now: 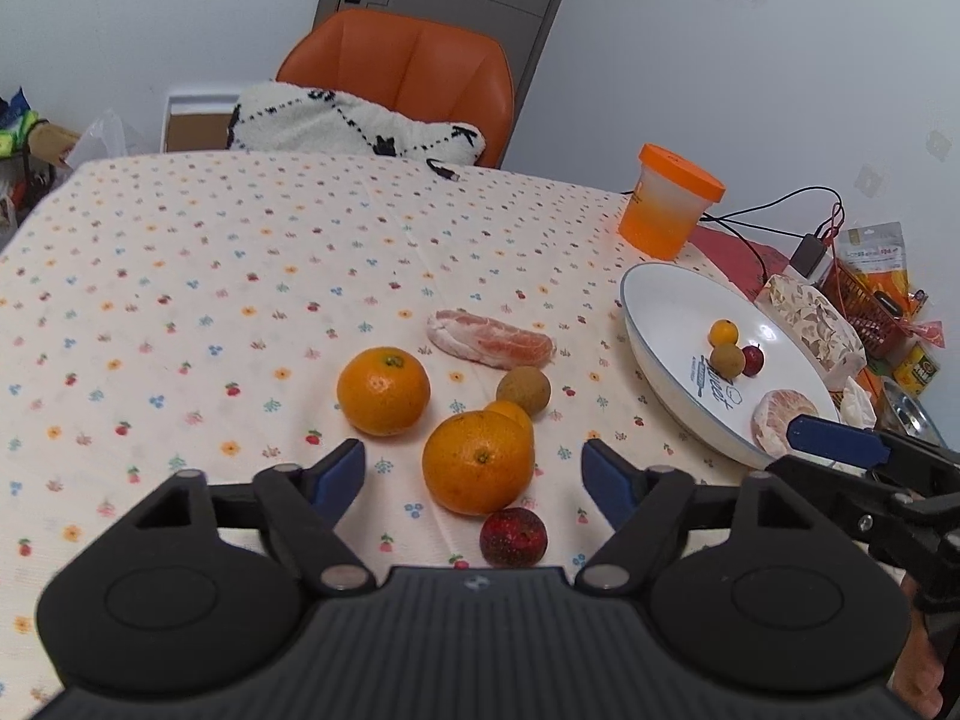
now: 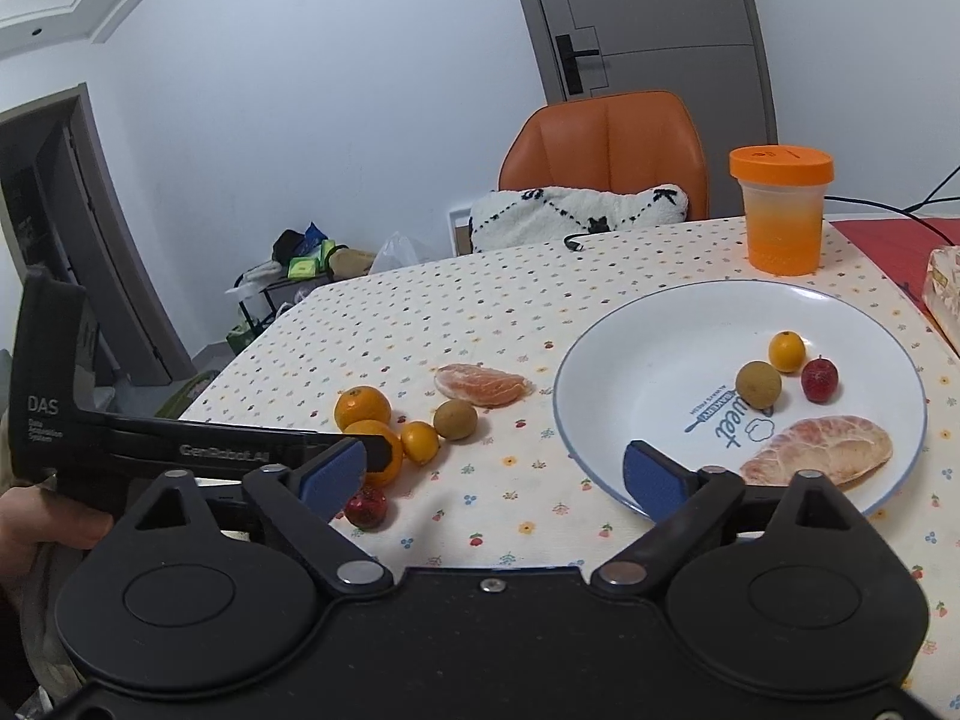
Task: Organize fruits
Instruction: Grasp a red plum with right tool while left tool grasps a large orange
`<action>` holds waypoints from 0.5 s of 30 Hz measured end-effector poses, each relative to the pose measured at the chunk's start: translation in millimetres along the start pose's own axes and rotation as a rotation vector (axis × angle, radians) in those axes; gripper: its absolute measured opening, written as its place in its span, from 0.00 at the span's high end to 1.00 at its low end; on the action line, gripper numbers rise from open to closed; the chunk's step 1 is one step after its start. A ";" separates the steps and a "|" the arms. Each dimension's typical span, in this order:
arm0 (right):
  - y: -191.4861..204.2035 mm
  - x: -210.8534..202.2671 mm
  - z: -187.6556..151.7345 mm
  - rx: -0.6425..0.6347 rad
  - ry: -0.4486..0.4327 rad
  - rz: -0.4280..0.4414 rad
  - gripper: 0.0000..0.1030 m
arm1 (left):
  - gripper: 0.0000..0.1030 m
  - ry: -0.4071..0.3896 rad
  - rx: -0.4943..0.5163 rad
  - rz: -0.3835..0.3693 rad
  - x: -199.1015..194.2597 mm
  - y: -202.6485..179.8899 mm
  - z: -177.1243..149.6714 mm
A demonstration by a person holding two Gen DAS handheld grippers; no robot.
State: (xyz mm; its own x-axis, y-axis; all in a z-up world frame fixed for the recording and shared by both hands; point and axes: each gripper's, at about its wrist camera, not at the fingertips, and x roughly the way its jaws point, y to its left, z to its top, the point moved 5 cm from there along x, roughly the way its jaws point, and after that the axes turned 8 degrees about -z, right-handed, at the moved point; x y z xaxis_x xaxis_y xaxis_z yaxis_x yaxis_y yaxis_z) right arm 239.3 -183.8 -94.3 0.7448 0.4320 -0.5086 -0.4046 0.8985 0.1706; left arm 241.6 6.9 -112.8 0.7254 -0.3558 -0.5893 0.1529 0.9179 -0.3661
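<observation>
My left gripper stands open low over the flowered tablecloth, its blue pads either side of a large orange. Around it lie a second orange, a kumquat, a brown longan, a pomelo segment and a dark red fruit. To the right, the white plate holds a kumquat, a longan, a red fruit and a peeled pomelo piece. My right gripper is open and holds nothing, with its right pad over the plate's near rim.
An orange-lidded cup stands behind the plate. A patterned tissue pack, black cables and a red basket crowd the right edge. An orange chair with a white cushion sits at the far side.
</observation>
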 end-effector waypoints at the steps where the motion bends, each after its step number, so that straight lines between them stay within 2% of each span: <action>1: 2.6 0.9 -0.1 -0.006 0.005 0.001 0.14 | 0.31 0.004 -0.007 -0.008 1.6 1.6 -0.7; 3: 7.1 3.6 -1.0 -0.021 0.013 0.002 0.18 | 0.35 0.010 -0.023 -0.023 4.5 4.7 -1.9; 7: 15.0 9.5 -4.6 -0.036 0.038 0.006 0.20 | 0.60 0.007 -0.039 -0.055 8.0 8.8 -3.3; 15: 32.6 23.5 -11.4 -0.056 0.078 0.039 0.26 | 0.61 -0.004 -0.029 -0.051 -5.5 16.1 -7.3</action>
State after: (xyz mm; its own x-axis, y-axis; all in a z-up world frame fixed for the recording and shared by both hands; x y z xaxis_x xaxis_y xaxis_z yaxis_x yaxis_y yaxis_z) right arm 237.5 -145.2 -110.3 0.6854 0.4569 -0.5670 -0.4628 0.8745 0.1452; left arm 235.2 22.4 -120.8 0.7198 -0.4016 -0.5662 0.1707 0.8930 -0.4164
